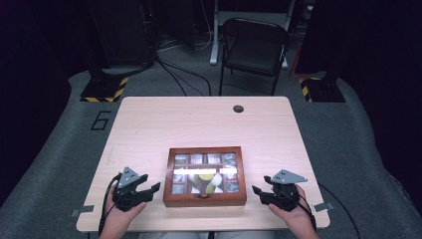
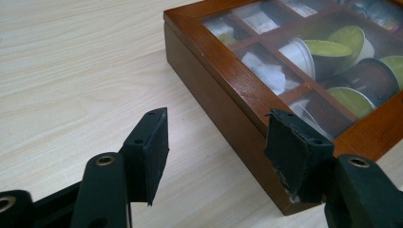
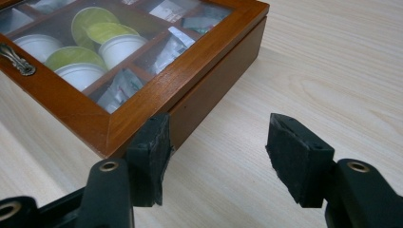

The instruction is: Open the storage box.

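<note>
Left hand (image 1: 118, 215): in from the bottom edge, wrapped around its gripper from behind.
Left gripper (image 1: 151, 185): low, jaws spread wide, aimed right and a touch forward.
Right hand (image 1: 293, 215): up from the bottom edge, clutching the gripper's rear.
Right gripper (image 1: 259, 191): low, jaws parted, tips aimed left toward the other gripper.

Bright overhead light on counter (image 1: 149, 124); surroundings dark. White glare strip across wooden box's glass lid (image 1: 205, 171). High view soft, slightly grainy; close views sharper, soft shadows.
</note>
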`<action>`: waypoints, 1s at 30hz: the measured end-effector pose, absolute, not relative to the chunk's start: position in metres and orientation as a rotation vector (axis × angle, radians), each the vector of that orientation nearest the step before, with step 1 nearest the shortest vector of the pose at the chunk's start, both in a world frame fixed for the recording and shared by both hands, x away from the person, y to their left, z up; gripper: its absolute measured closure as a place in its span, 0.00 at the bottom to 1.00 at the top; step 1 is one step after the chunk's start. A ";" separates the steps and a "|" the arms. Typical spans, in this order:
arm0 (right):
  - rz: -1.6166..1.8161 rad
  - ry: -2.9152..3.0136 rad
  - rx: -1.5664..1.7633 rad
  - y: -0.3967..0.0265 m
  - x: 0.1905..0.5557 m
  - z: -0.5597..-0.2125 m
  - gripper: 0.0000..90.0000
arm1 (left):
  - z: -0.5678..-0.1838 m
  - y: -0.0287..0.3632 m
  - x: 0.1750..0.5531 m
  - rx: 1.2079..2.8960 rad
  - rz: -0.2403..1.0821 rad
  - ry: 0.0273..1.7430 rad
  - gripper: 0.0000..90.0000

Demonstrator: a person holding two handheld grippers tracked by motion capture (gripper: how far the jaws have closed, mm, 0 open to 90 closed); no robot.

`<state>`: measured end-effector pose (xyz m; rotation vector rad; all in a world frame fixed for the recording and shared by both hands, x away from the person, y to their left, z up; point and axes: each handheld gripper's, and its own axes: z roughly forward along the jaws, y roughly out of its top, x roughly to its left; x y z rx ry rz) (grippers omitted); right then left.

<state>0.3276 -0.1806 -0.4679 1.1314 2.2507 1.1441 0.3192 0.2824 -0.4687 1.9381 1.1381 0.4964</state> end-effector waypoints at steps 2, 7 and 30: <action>1.149 2.254 1.117 -0.180 0.327 -0.468 0.45 | -0.468 0.282 0.317 1.939 0.482 1.132 0.44; 1.153 2.261 1.111 -0.179 0.324 -0.468 0.45 | -0.468 0.278 0.313 1.930 0.466 1.118 0.43; 1.170 2.306 1.063 -0.170 0.307 -0.467 0.45 | -0.467 0.271 0.299 1.958 0.428 1.079 0.43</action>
